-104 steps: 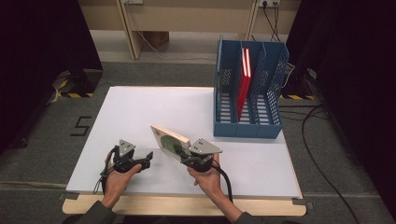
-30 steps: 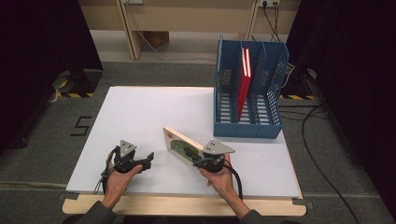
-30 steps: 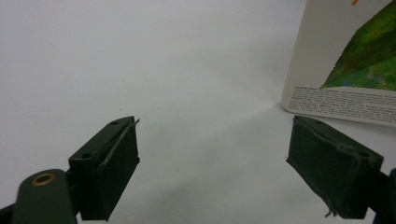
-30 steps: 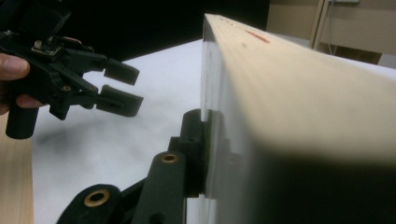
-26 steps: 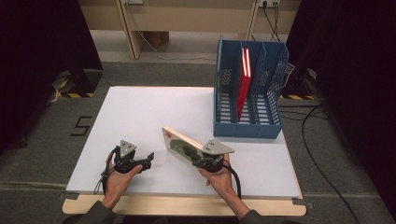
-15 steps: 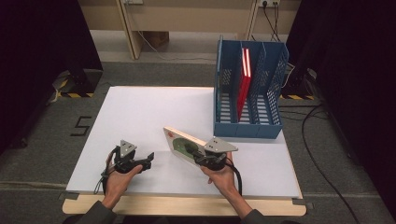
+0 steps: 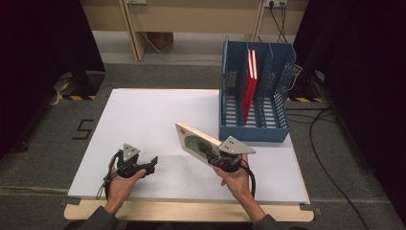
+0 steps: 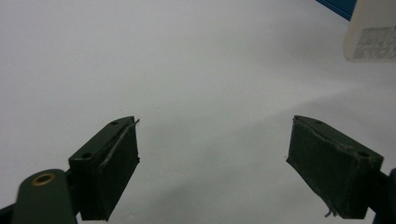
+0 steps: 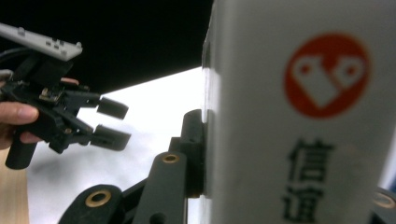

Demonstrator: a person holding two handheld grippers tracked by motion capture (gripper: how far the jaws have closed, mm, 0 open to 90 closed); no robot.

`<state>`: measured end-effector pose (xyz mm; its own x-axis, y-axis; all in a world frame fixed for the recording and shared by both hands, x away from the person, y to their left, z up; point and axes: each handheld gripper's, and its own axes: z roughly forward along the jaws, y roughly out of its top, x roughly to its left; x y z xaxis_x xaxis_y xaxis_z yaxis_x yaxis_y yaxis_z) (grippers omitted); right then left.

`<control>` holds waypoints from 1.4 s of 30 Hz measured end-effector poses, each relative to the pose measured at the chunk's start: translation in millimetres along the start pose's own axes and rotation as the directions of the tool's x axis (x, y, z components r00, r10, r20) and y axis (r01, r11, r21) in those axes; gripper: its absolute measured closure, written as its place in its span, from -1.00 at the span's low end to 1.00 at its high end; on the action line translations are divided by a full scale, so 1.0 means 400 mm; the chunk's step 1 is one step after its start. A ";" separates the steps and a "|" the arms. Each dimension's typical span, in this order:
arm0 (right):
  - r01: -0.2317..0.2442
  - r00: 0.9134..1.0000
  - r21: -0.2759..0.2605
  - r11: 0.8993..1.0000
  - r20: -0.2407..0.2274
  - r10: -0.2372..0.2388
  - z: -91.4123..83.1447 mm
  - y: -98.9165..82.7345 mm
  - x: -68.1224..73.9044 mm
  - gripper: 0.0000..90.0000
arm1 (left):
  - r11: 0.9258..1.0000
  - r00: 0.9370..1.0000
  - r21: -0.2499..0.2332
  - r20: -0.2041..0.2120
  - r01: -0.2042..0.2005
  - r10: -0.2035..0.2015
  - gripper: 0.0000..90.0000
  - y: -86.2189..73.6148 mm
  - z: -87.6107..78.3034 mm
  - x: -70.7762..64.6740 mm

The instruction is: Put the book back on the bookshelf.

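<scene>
We see the right gripper [image 7: 216, 157] near the right front of the white worktop [image 7: 143, 115], its fingers clenched on a thin white book [image 7: 194, 143]. The book is lifted off the worktop and tilted, its free end reaching up and to the left, away from the hand. Its cover carries a dark green patch in the high view, and in the right gripper view we see a red round logo with dark characters printed under it on the white face [image 9: 299, 116], pressed flat against the black finger [image 9: 194, 144] on the left side.

The left gripper [image 7: 149, 163] rests low over the near left part of the worktop, well apart from the book. Its fingers [image 8: 107, 172] are released, standing wide with only bare white surface between them. We also spot it in the right gripper view [image 9: 109, 122], held in a hand at the left.

Farther right stands a blue mesh file rack [image 7: 258, 91] with several upright compartments. A red book [image 7: 250, 84] stands upright in one of the middle compartments. The held book's near end is just left of the rack's front corner, not touching it.
</scene>
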<state>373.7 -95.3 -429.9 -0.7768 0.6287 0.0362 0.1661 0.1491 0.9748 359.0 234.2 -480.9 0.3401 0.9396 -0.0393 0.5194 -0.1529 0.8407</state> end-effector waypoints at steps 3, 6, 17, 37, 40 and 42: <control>0.000 1.000 -0.012 1.000 0.025 0.000 -0.027 0.014 -0.011 0.68 | 1.000 1.000 -0.002 0.001 0.002 -0.002 -0.66 0.000 0.000 0.000; 0.004 0.999 -0.028 1.000 0.048 -0.003 -0.056 0.024 -0.024 0.68 | 1.000 1.000 0.000 -0.001 0.000 0.000 -0.66 0.000 0.000 0.001; 0.005 0.994 -0.081 0.997 0.105 0.004 -0.154 0.054 -0.054 0.68 | 1.000 1.000 0.001 -0.002 0.000 0.000 -0.66 -0.001 0.001 0.002; 0.004 0.961 -0.164 0.986 0.275 0.042 -0.336 0.093 -0.116 0.68 | 1.000 1.000 0.011 -0.002 -0.004 0.004 -0.66 -0.001 0.006 -0.001; 0.001 0.947 -0.168 0.986 0.317 0.053 -0.354 0.097 -0.139 0.68 | 1.000 1.000 0.016 0.005 -0.009 0.009 -0.66 -0.002 0.009 -0.003; 0.001 0.938 -0.183 0.983 0.341 0.063 -0.364 0.098 -0.156 0.68 | 1.000 1.000 0.021 0.000 -0.014 0.014 -0.66 -0.002 0.010 -0.004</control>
<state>340.2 -239.9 -361.7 -0.5107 0.8595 0.0198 0.0512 0.0074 0.9987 361.1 231.8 -483.6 0.3477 0.9372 -0.0277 0.5306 -0.1723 0.8299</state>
